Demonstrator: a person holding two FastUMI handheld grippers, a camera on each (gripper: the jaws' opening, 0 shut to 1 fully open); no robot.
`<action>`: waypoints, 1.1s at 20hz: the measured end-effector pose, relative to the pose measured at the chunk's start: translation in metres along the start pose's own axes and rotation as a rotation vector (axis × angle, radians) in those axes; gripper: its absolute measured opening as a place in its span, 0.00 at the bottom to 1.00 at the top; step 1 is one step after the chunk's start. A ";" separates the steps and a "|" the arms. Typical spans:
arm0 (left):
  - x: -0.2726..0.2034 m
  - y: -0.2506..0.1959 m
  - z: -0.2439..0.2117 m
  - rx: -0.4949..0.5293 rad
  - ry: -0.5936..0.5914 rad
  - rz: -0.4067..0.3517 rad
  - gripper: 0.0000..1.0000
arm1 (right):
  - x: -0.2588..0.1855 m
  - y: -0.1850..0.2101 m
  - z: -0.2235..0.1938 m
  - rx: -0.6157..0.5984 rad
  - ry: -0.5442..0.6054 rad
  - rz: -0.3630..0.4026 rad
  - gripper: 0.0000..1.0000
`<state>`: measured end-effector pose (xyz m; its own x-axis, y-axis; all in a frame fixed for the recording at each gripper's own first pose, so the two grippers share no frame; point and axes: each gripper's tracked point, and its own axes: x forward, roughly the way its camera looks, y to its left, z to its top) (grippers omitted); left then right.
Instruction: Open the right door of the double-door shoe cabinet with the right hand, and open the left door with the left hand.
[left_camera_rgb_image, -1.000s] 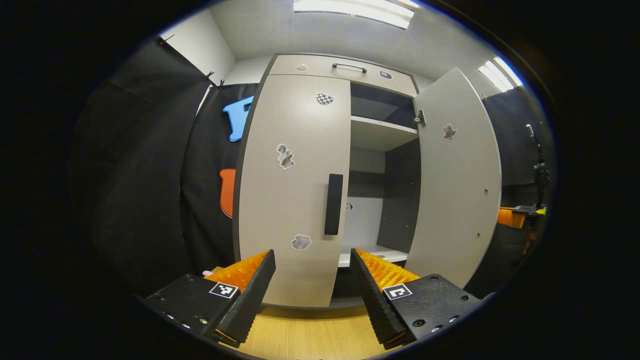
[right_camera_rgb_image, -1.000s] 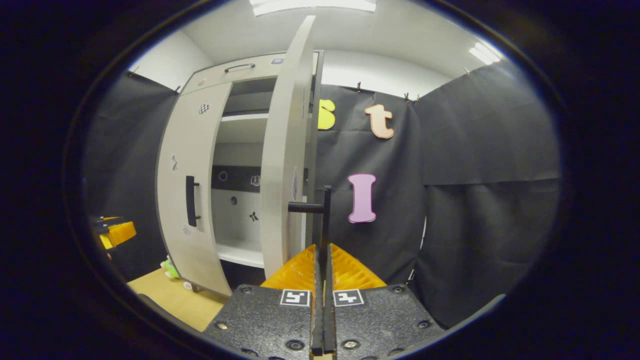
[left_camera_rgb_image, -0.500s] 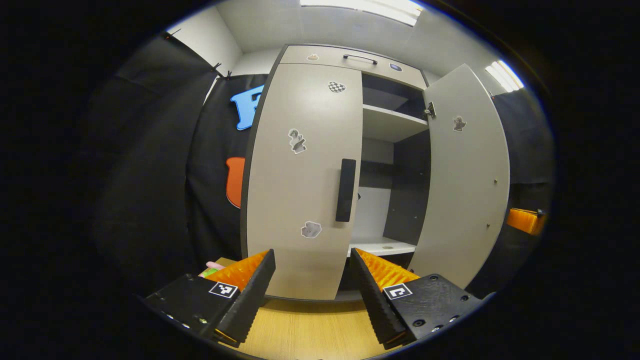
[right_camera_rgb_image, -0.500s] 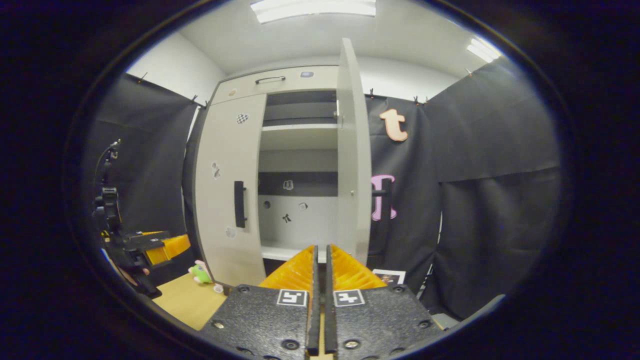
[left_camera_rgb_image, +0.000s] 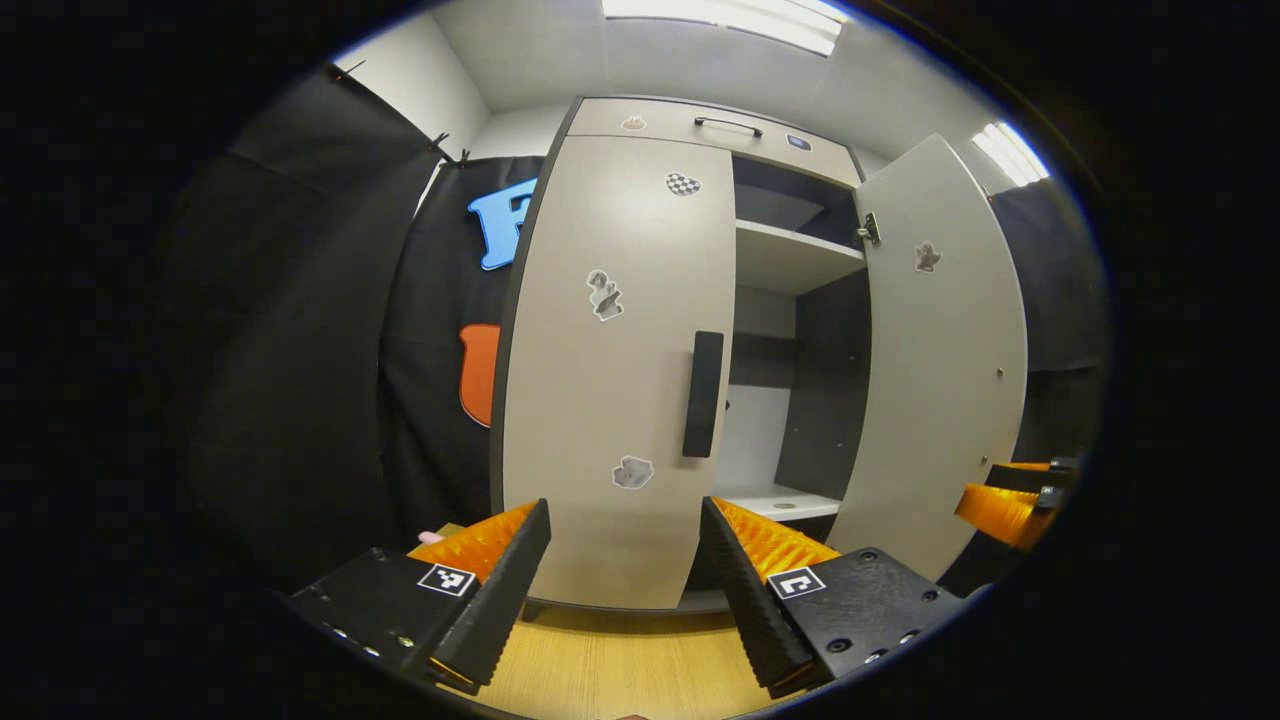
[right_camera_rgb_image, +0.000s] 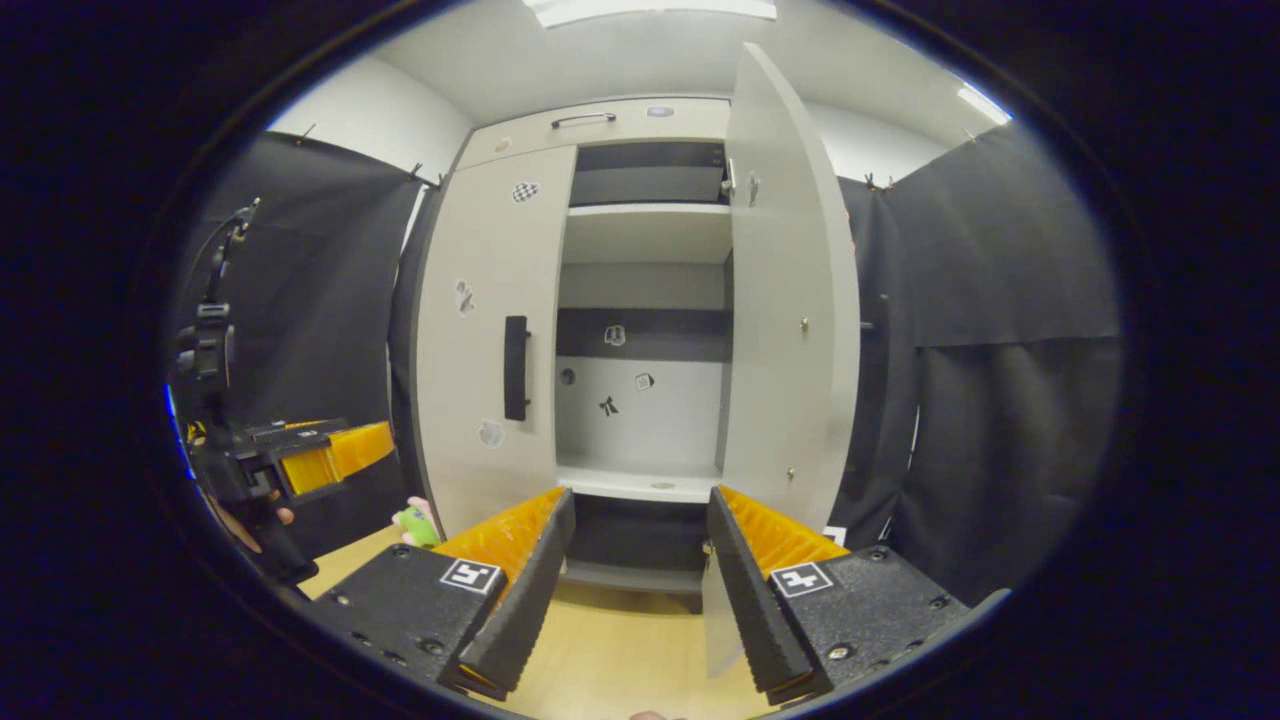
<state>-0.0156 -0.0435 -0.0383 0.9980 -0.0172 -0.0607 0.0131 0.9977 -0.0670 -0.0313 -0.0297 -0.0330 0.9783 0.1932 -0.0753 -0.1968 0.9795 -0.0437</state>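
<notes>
A pale grey double-door shoe cabinet stands ahead. Its left door (left_camera_rgb_image: 620, 350) is closed, with a dark vertical handle (left_camera_rgb_image: 702, 394) near its inner edge. The right door (left_camera_rgb_image: 940, 350) is swung wide open, baring shelves (left_camera_rgb_image: 795, 255). My left gripper (left_camera_rgb_image: 625, 560) is open, a little short of the left door and below its handle. In the right gripper view the open right door (right_camera_rgb_image: 790, 300) stands ahead, and my right gripper (right_camera_rgb_image: 640, 550) is open with nothing between its fingers, clear of the door. The left gripper (right_camera_rgb_image: 300, 465) appears at that view's left; the right gripper (left_camera_rgb_image: 1010, 495) at the left gripper view's right edge.
Black cloth walls flank the cabinet on both sides. A top drawer with a bar handle (left_camera_rgb_image: 728, 124) sits above the doors. A small green toy (right_camera_rgb_image: 415, 522) lies on the light wooden floor (right_camera_rgb_image: 620, 650) by the cabinet's left foot.
My right gripper let go of the right door's handle, opened, and turned left to face the cabinet. The right door swung fully open. My left gripper drew slightly closer to the left door.
</notes>
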 end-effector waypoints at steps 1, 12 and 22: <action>0.005 -0.005 0.004 -0.005 -0.010 -0.012 0.92 | 0.000 0.000 0.000 -0.005 -0.003 -0.001 0.80; 0.131 -0.063 0.033 0.000 -0.031 -0.083 0.94 | -0.015 -0.003 0.005 -0.044 -0.049 -0.006 0.83; 0.194 -0.053 0.018 0.061 0.009 0.003 0.94 | -0.017 -0.017 -0.003 -0.002 -0.018 -0.049 0.83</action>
<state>0.1789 -0.0990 -0.0289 0.9974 -0.0147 -0.0699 0.0144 0.9999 -0.0056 -0.0451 -0.0502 -0.0344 0.9878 0.1458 -0.0547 -0.1485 0.9877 -0.0489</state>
